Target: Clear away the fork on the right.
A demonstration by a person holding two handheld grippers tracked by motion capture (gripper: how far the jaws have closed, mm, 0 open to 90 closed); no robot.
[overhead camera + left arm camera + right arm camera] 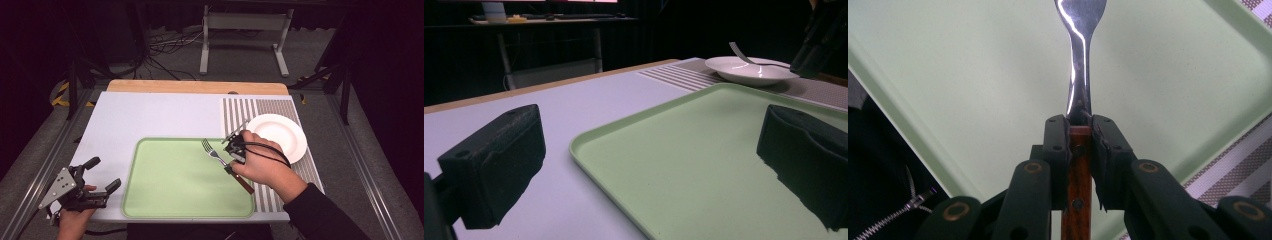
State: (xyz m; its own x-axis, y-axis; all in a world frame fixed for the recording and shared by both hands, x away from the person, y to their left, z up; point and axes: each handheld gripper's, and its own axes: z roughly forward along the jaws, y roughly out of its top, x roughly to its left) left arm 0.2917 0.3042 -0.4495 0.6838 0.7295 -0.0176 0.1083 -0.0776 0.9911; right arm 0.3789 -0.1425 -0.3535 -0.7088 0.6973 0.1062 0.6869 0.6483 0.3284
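My right gripper clamps a fork over the green tray on the white counter; left gripper gapes beside it, dark room beyond.

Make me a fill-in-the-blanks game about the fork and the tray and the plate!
1. The right gripper is shut on the wooden handle of the ____.
2. The tray is coloured ____.
3. The white plate sits on the ____ mat, to the right of the tray.
4. The left gripper, at the table's near left corner, has its jaws ____ and holds nothing.

Missing words: fork; green; striped; open
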